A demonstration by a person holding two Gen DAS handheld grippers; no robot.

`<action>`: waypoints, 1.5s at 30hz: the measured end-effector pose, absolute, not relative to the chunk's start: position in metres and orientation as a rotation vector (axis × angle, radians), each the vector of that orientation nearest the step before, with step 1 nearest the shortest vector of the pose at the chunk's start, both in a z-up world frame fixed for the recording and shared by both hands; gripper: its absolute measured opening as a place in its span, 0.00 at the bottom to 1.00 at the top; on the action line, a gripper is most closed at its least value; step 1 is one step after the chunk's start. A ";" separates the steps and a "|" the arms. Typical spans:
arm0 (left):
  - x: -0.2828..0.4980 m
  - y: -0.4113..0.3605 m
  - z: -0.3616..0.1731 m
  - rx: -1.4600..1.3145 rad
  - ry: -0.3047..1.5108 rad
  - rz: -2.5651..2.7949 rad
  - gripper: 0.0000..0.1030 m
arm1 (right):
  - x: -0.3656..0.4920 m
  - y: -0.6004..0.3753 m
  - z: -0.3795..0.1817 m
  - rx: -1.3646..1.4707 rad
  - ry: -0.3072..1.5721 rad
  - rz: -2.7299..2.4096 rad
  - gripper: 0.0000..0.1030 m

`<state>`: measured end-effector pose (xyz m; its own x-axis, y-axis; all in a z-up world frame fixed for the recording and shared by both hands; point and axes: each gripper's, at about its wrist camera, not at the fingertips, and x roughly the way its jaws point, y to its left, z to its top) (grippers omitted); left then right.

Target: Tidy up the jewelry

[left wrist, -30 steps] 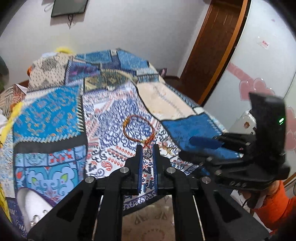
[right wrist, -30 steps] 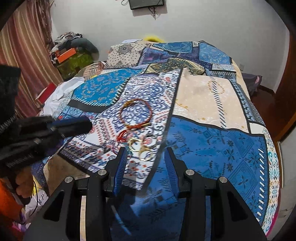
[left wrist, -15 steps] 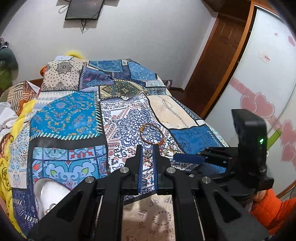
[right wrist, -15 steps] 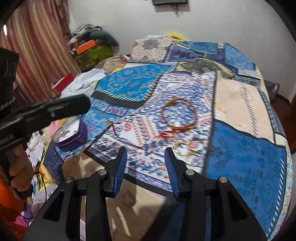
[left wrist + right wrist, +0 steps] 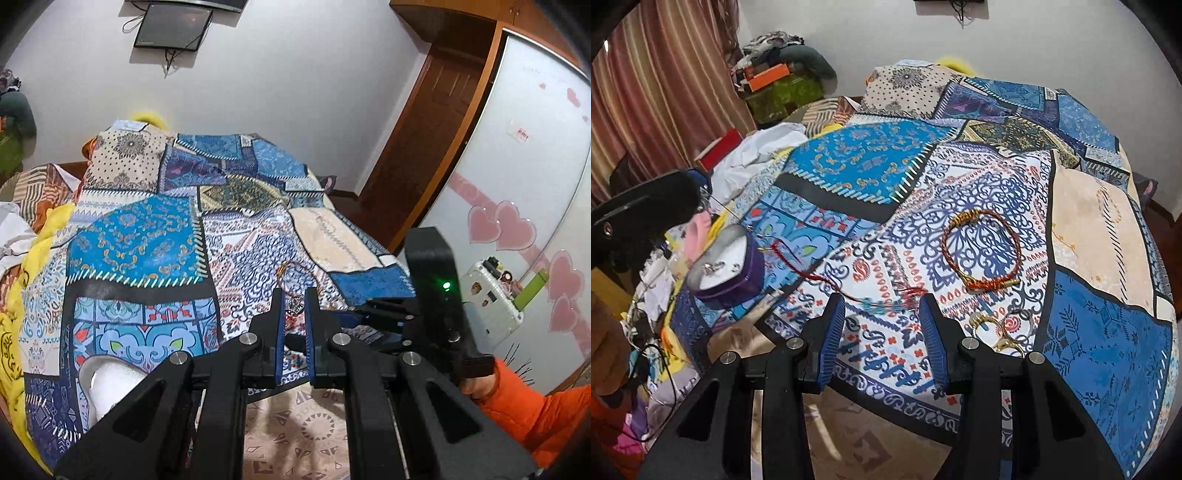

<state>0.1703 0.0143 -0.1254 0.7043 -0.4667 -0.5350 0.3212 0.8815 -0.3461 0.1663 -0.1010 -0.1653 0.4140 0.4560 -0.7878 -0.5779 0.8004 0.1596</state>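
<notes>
Our left tongs (image 5: 294, 308) are nearly closed, pinching a small silver pendant (image 5: 294, 305) between the blue pads above the bed. Our right tongs (image 5: 882, 308) gape open with nothing between them, hovering over a red cord with turquoise beads (image 5: 849, 293) lying on the patchwork bedspread (image 5: 1108, 362). Beyond it rests a red-and-gold braided bracelet (image 5: 981, 251); gold rings (image 5: 995, 328) lie just right of the tongs. To the left stands a purple heart-shaped jewelry box (image 5: 727, 266), open, with a small silver piece (image 5: 713, 266) inside.
</notes>
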 end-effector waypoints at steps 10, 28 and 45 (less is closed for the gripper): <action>0.170 0.008 -0.106 -0.204 0.612 -0.453 0.08 | 0.155 -0.077 -0.165 -0.149 0.947 0.756 0.37; 0.166 0.034 -0.119 -0.285 0.635 -0.413 0.08 | 0.161 -0.064 -0.177 -0.119 0.929 0.727 0.07; 0.148 0.082 -0.133 -0.305 0.641 -0.233 0.08 | 0.172 -0.110 -0.149 -0.004 0.862 0.584 0.07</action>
